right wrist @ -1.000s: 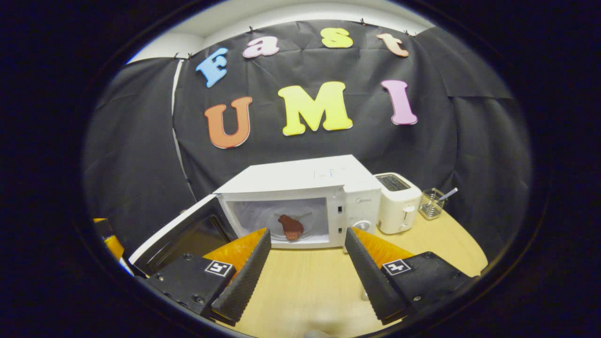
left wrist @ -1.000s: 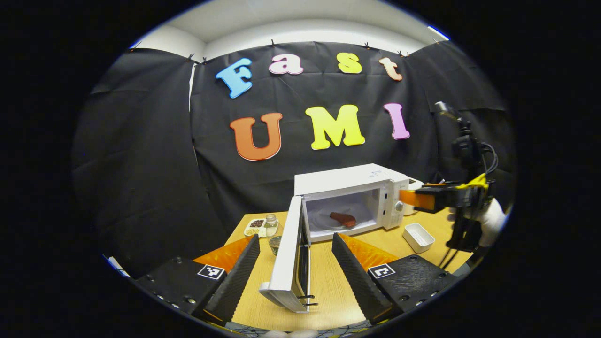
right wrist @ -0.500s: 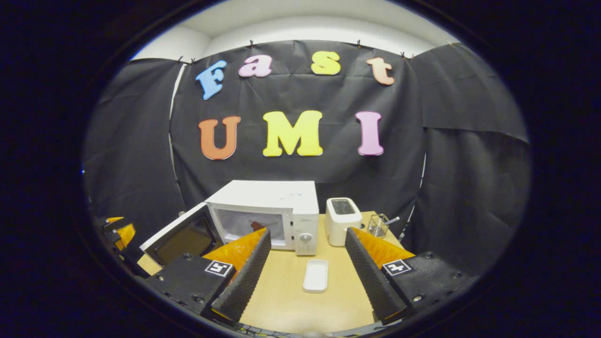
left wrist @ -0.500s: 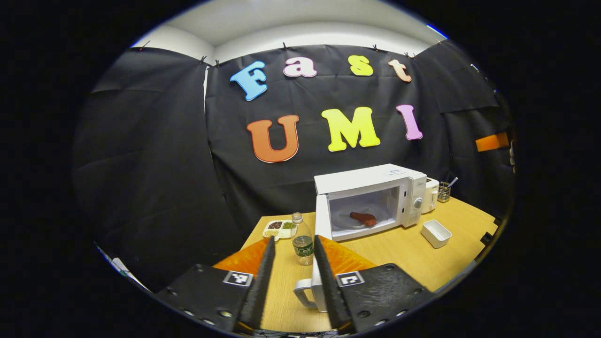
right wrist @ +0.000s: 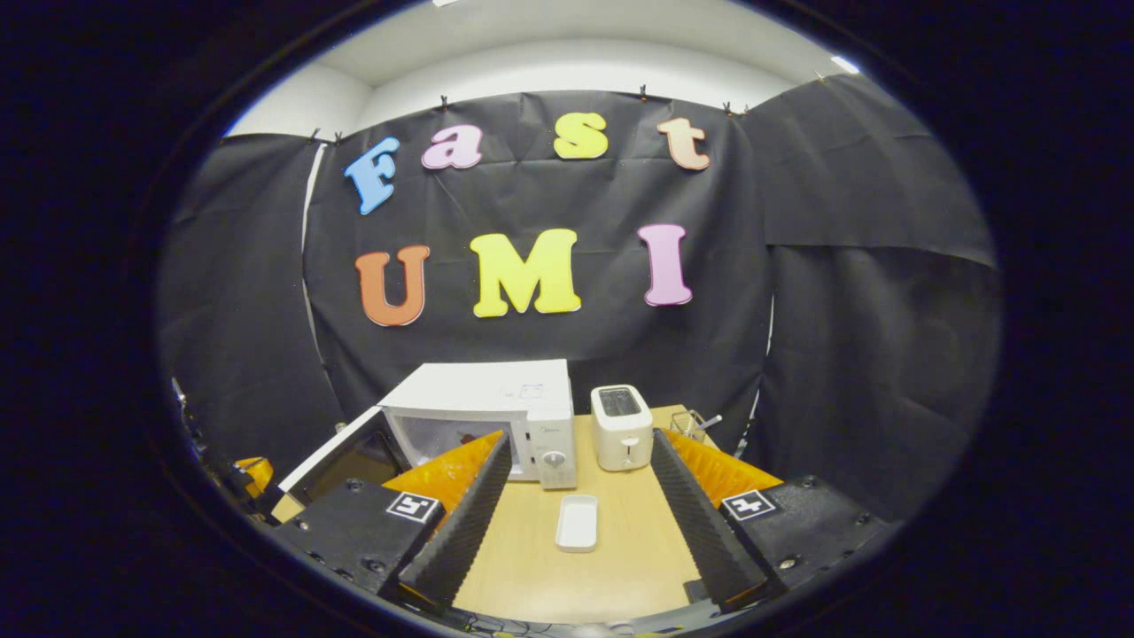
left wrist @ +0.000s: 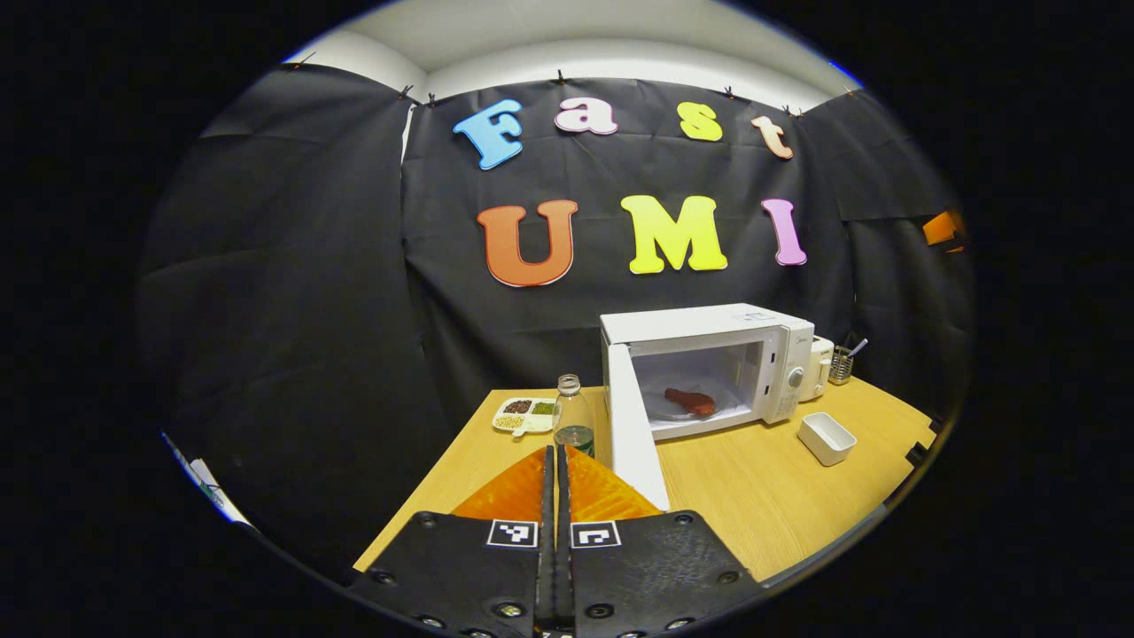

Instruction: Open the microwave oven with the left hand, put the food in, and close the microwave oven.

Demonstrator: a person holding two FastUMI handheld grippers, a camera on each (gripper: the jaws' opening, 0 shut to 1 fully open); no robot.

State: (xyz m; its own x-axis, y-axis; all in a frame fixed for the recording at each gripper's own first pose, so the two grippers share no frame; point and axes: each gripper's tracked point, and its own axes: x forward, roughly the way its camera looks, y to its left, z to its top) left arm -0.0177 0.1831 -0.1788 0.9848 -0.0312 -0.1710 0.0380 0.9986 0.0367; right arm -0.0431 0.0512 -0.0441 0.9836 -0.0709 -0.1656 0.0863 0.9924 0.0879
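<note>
Standing on the worktop (left wrist: 762, 496), the microwave oven (left wrist: 709, 368) has its door (left wrist: 633, 434) swung wide open, and the food (left wrist: 691, 401), a reddish piece, lies on the plate inside the cavity. The left hand-held gripper (left wrist: 556, 496) is clenched on nothing, well short of the door's edge. The right hand-held gripper (right wrist: 576, 505) hangs released and empty, well back from the oven. A white tray (right wrist: 577, 523) lies between its fingers' line of sight; a toaster (right wrist: 620, 427) stands just beside the oven.
</note>
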